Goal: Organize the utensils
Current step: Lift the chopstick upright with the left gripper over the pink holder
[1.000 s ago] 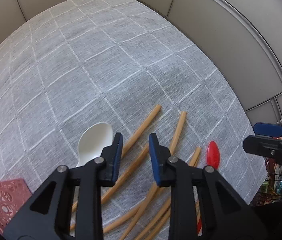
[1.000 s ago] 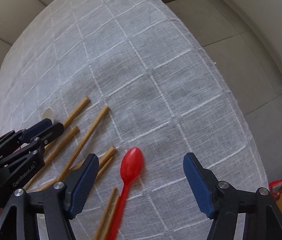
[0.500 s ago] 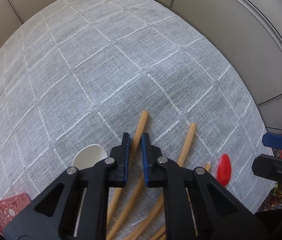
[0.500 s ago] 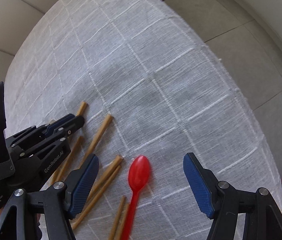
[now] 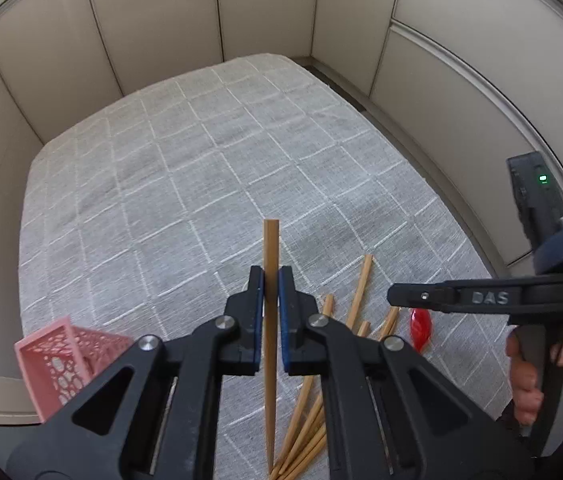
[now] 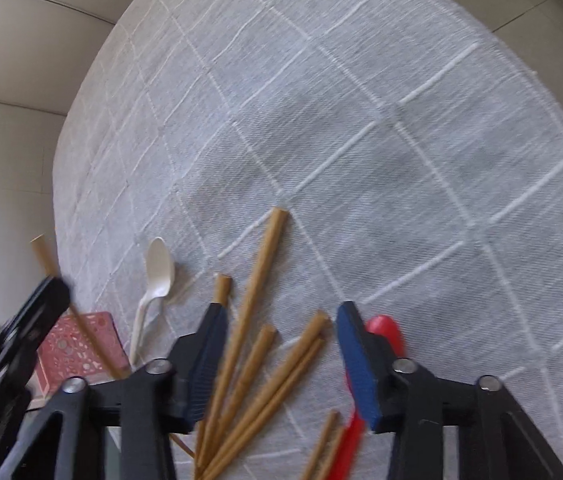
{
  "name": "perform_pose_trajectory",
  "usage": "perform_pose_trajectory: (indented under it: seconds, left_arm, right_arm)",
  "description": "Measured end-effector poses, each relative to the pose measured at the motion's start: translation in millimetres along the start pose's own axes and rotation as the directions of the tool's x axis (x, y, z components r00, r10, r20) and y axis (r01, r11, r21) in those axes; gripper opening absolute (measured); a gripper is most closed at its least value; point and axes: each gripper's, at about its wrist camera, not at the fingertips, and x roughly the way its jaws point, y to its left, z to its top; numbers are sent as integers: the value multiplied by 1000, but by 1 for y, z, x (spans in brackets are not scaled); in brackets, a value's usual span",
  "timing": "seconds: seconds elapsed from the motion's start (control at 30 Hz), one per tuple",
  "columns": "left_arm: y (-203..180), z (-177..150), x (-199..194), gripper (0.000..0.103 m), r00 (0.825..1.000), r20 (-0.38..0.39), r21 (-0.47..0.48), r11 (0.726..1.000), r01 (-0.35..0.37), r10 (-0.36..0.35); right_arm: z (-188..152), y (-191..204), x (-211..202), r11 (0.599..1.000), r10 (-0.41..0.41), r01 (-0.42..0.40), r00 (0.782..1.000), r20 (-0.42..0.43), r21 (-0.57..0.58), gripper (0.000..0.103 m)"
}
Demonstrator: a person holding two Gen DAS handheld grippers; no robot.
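Note:
My left gripper (image 5: 270, 284) is shut on one wooden chopstick (image 5: 271, 240) and holds it above the grey cloth; the right wrist view shows that gripper (image 6: 41, 304) blurred at the left edge. My right gripper (image 6: 281, 312) hangs low over the fanned pile of chopsticks (image 6: 257, 280). Its jaws are closing with several sticks between them, and the pads touch none. A red spoon (image 6: 385, 330) lies partly behind the right finger. A white spoon (image 6: 158, 268) lies left of the pile. In the left wrist view the right gripper (image 5: 397, 294) shows side-on above the red spoon (image 5: 419, 328).
A pink perforated basket (image 5: 65, 352) stands at the near left edge of the table, also in the right wrist view as the basket (image 6: 81, 340). The checked grey tablecloth (image 5: 201, 184) stretches far ahead. Beige wall panels surround the table. A person's hand (image 5: 529, 380) grips the right tool.
The left gripper closed on a chopstick and rose with it off the cloth. The right gripper sank toward the chopstick pile, shifted left of the red spoon, and its jaws narrowed.

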Motion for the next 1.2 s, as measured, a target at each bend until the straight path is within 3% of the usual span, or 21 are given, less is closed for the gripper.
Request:
perform_pose_trajectory:
  seconds: [0.13, 0.3, 0.43, 0.7, 0.8, 1.0, 1.1, 1.2]
  left_arm:
    - [17, -22, -43, 8, 996, 82, -63, 998, -20, 25]
    - [41, -46, -85, 8, 988, 144, -122, 992, -32, 49]
    - [52, -64, -100, 8, 978, 174, -147, 985, -91, 117]
    - [86, -87, -115, 8, 968, 225, -250, 967, -56, 114]
    - [96, -93, -121, 8, 964, 233, -274, 960, -63, 129]
    - [113, -107, -151, 8, 943, 280, -318, 944, -84, 178]
    - [115, -111, -173, 8, 924, 328, -334, 939, -83, 198]
    - [115, -113, -197, 8, 892, 396, -351, 933, -73, 218]
  right_arm:
    - [1, 14, 18, 1000, -11, 12, 1000, 6, -12, 29]
    - [6, 23, 35, 997, -71, 71, 997, 24, -16, 26]
    - [11, 31, 42, 990, -133, 136, 989, 70, -37, 12]
    - [7, 43, 48, 989, -134, 140, 985, 106, -48, 12]
    - [3, 39, 25, 992, -101, 109, 987, 123, -60, 12]
    - [-25, 66, -25, 985, -21, 56, 977, 213, -160, 10]
    - [-44, 89, -57, 971, 15, 55, 957, 288, -234, 9]
    - [-69, 111, -89, 946, 45, 85, 921, 386, -312, 8]
